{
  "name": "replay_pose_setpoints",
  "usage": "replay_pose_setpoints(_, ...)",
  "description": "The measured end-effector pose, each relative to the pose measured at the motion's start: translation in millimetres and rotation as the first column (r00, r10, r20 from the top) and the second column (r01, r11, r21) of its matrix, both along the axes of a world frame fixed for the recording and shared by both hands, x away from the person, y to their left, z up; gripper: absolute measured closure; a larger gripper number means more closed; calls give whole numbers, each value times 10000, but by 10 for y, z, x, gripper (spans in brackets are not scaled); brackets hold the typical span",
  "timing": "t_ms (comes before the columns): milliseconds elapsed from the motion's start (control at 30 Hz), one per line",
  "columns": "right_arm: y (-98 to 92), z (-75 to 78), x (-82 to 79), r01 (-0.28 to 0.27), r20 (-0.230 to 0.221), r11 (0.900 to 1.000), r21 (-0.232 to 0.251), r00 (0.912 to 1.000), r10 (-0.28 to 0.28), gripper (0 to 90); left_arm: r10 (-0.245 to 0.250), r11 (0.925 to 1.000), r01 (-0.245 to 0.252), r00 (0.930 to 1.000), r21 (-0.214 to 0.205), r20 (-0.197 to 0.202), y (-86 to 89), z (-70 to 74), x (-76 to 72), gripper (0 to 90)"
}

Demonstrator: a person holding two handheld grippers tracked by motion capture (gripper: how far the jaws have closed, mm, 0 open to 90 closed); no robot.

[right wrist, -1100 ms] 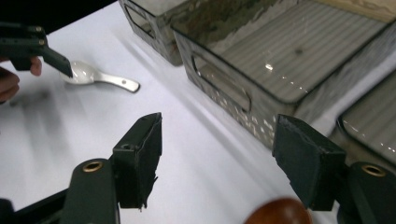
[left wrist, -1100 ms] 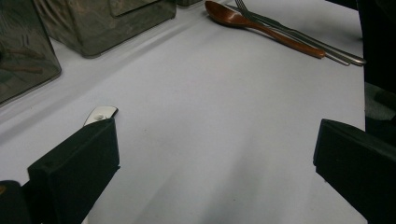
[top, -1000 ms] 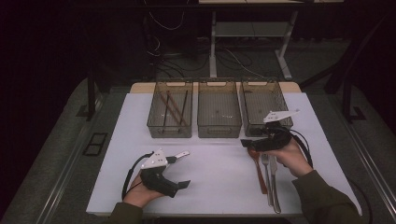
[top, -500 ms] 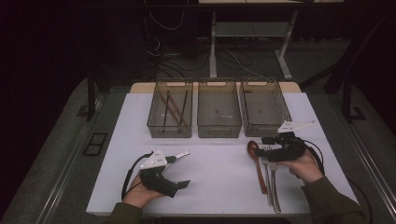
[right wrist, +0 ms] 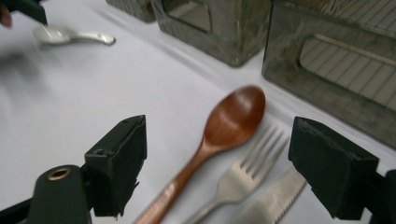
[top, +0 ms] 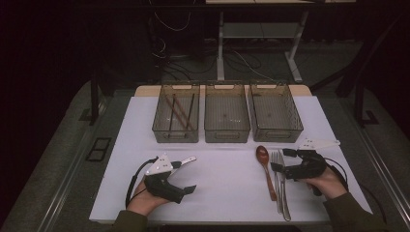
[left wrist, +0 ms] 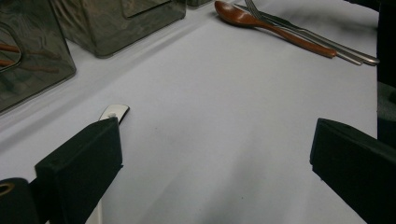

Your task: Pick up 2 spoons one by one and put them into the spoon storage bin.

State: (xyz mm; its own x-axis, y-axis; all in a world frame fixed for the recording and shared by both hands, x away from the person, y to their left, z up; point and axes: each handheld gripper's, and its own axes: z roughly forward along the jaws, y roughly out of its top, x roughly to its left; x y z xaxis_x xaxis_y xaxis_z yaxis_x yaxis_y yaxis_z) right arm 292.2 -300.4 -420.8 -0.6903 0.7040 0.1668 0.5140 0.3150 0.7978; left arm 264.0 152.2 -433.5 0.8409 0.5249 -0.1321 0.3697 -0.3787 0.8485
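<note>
Now my right gripper (right wrist: 217,168), jaws spread wide and just opened further with nothing pressed between them, hangs over the brown wooden spoon with an oval bowl (right wrist: 219,135) on the white table cover (top: 227,179), in front of the gap between the middle and right bins. Just beside the spoon lie a steel fork (right wrist: 243,172) and a serrated steel knife (right wrist: 275,198), so close that I judge a careless close could catch the fork's tines along with the spoon handle, or nudge all three askew. The spoon looks smooth and rounded; it might roll or slip from flat pads. My left gripper (top: 186,175) rests open on the cover near a small white ceramic spoon (right wrist: 70,35). Three smoky clear plastic bins stand behind; the left bin (top: 176,134) holds thin wooden sticks (top: 180,112).
</note>
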Motion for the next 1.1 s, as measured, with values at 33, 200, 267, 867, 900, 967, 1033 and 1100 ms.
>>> replay_pose_setpoints(33,-13,-20,-18,-62,17,10000,-64,10000,62,181,18,10000,-18,10000,6,-3,2,4,1,22)
replay_pose_setpoints(200,-40,-127,-118,14,-35,10000,6,10000,-14,163,77,10000,-77,9999,2,107,8,35,15,58)
replay_pose_setpoints(267,-38,-155,-155,3,-69,10000,-8,10000,-3,142,156,9998,-158,9997,101,161,8,42,30,90)
replay_pose_setpoints(867,-66,-190,-254,-205,-42,9996,-198,9998,204,141,553,9974,-562,9983,452,206,148,142,247,461)
replay_pose_setpoints(900,-66,-189,-255,-211,-32,9996,-211,9998,211,142,595,9971,-602,9981,467,155,171,143,262,477)
replay_pose_setpoints(967,-70,-184,-257,-182,-39,9997,-188,9998,181,142,672,9962,-675,9977,550,73,216,145,291,510)
replay_pose_setpoints(1033,-74,-182,-257,-187,-20,9997,-171,9998,186,142,762,9953,-759,9971,606,-21,257,143,329,534)
replay_pose_setpoints(1100,-73,-182,-257,-184,-16,9997,-188,9998,184,142,897,9941,-885,9958,630,-167,305,142,361,553)
